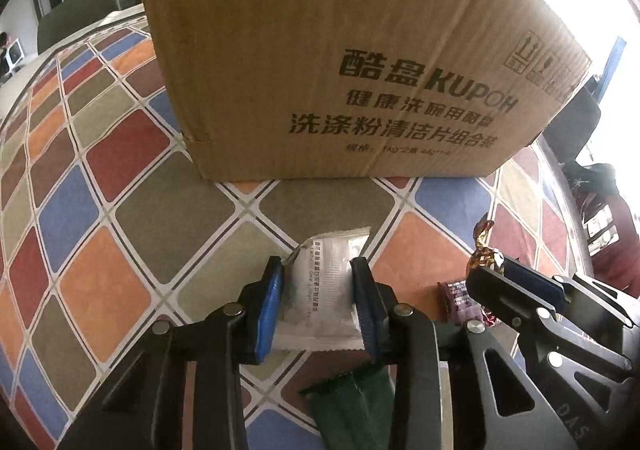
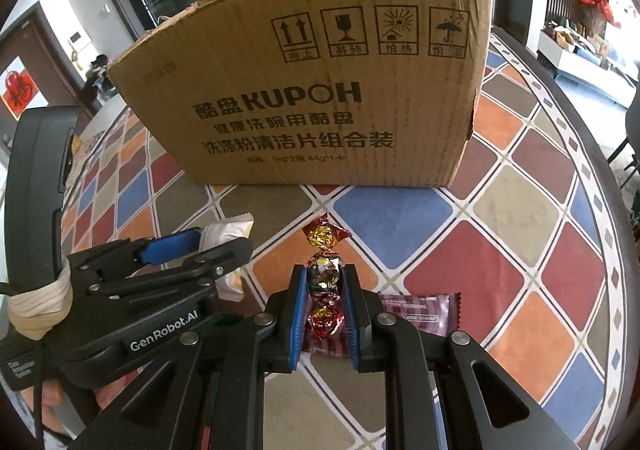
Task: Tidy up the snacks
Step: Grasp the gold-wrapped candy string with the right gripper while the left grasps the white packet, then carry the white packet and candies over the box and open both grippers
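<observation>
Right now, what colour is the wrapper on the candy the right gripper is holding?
Shiny red and gold foil on the candy, clearest in the right wrist view.

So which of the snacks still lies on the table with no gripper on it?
Two do: the green packet and the maroon packet. The white packet and foil candy are gripped.

Daylight is blowing out the left wrist view at two o'clock; fisheye distortion is bowing the cardboard box (image 2: 320, 89), edges are vignetting black.
</observation>
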Demonstrator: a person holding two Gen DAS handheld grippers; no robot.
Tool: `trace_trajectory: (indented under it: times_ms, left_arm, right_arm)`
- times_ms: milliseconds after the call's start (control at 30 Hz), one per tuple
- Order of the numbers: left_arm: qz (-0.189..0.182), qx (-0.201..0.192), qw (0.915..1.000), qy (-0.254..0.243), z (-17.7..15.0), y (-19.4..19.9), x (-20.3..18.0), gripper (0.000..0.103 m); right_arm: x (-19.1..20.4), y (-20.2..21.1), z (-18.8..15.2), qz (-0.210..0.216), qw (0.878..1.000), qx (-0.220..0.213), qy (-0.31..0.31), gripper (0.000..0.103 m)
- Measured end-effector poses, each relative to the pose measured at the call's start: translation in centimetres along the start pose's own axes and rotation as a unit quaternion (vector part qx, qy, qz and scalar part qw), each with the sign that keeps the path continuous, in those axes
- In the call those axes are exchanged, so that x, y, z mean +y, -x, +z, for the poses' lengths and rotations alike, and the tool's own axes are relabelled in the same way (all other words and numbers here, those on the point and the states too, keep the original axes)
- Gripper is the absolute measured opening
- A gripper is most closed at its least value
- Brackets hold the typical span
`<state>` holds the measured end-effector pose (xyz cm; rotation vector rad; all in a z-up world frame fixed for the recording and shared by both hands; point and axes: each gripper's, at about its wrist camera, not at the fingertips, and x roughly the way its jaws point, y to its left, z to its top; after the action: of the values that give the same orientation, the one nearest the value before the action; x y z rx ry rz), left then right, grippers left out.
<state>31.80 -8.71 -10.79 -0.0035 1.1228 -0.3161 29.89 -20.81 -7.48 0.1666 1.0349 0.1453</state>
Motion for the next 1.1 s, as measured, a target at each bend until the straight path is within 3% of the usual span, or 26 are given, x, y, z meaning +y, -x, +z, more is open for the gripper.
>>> trace_trajectory:
  times_ms: [500,1100]
  left_arm:
    - [-0.002,-0.048,0.9986,-0.02,-0.9,4.7,-1.1,0.032]
    - [-0.005,-0.151,0.9876,-0.043,1.9,13.5,-2.3,0.032]
  right_arm:
    - [-0.4,2.1,-0.2,0.012,1.0,-0.019,-0.011,0.019]
    - [0.4,9.2,2.5,0.021,0.994,-0.105,-0.001,0.019]
